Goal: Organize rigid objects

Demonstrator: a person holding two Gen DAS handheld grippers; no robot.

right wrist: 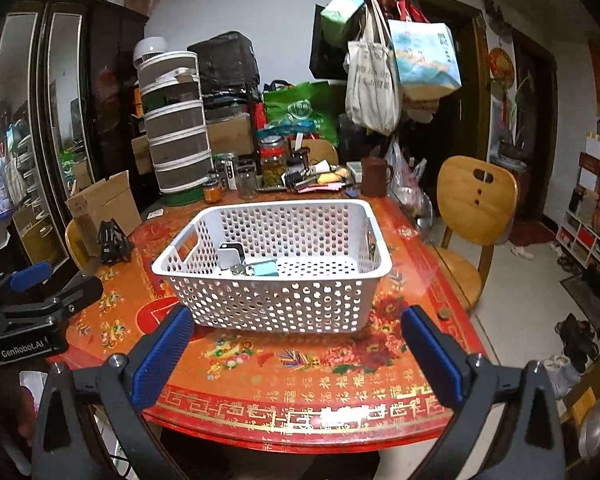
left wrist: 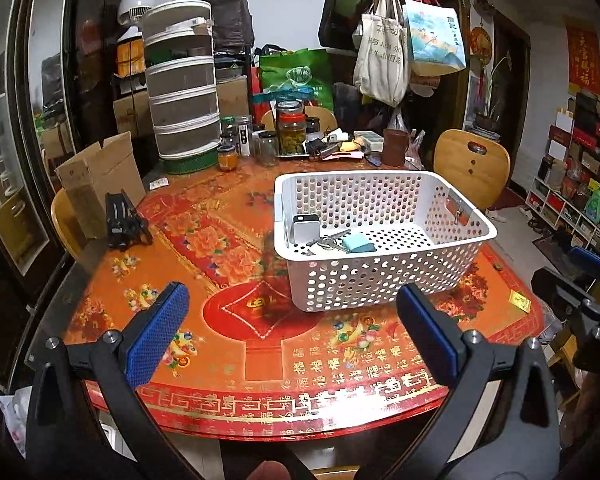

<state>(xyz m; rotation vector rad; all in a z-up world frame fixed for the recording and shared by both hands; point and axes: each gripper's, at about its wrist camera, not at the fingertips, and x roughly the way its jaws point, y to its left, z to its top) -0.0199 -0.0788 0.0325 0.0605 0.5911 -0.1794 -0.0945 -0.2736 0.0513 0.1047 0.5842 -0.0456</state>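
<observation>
A white perforated basket (left wrist: 380, 280) (right wrist: 272, 304) stands on the red patterned table (left wrist: 228, 240) (right wrist: 260, 376). In its near left corner lie a small white box (left wrist: 306, 228) (right wrist: 230, 258), a bunch of keys (left wrist: 332, 242) (right wrist: 240, 269) and a teal block (left wrist: 358, 243) (right wrist: 264, 269). My left gripper (left wrist: 292, 328) hovers open above the table's front, short of the basket and to its left, with nothing between its blue pads. My right gripper (right wrist: 298, 354) is also open and empty, just in front of the basket.
A black folding stand (left wrist: 120, 220) (right wrist: 114, 242) and an open cardboard box (left wrist: 100, 180) are at the table's left. Jars (left wrist: 290, 128) and clutter line the back edge. A wooden chair (right wrist: 472, 208) stands right. A yellow tag (left wrist: 519, 301) and a coin (right wrist: 444, 313) lie beside the basket.
</observation>
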